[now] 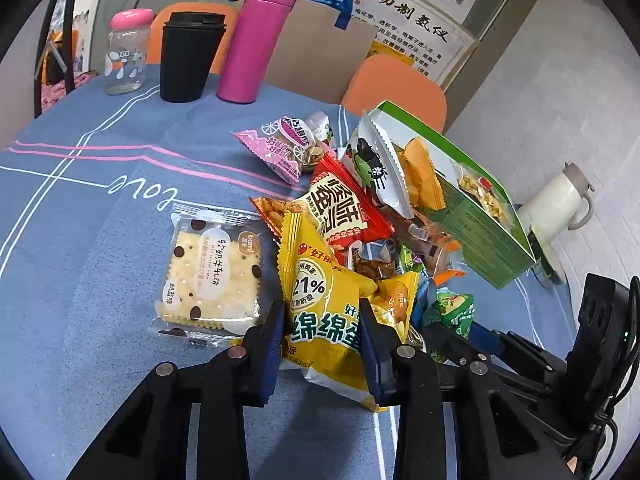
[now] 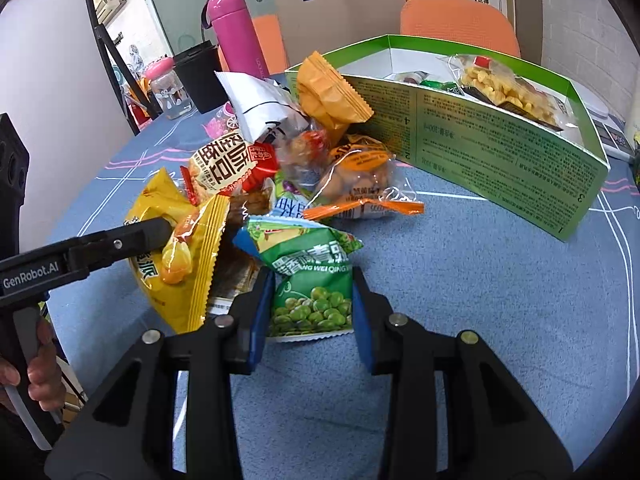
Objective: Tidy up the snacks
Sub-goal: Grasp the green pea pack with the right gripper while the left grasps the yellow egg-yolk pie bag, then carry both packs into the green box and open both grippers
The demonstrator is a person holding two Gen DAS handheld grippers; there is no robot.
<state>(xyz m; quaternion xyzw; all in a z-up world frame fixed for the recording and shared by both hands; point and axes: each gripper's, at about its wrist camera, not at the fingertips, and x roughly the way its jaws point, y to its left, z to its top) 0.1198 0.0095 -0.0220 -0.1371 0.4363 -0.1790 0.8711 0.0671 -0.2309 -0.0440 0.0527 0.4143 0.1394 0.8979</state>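
A heap of snack packets lies on the blue tablecloth (image 1: 100,208) beside an open green box (image 2: 500,152). That box holds a clear bag of yellow nuts (image 2: 504,88) and other packets. In the left wrist view my left gripper (image 1: 320,312) is shut on a yellow cake packet (image 1: 324,292), its blue pads pressing both sides. My right gripper (image 2: 312,280) is shut on a green pea packet (image 2: 312,300) at the heap's near edge. The right gripper (image 1: 460,344) also shows at lower right in the left wrist view. The left gripper's finger (image 2: 140,236) lies against the yellow packet (image 2: 180,268).
A cracker packet (image 1: 212,276) and a pink packet (image 1: 276,148) lie apart from the heap. A glass bottle (image 1: 126,52), black cup (image 1: 192,56) and pink flask (image 1: 256,40) stand at the table's far side. A white kettle (image 1: 556,204) stands behind the box. Orange chairs (image 2: 460,28) are behind.
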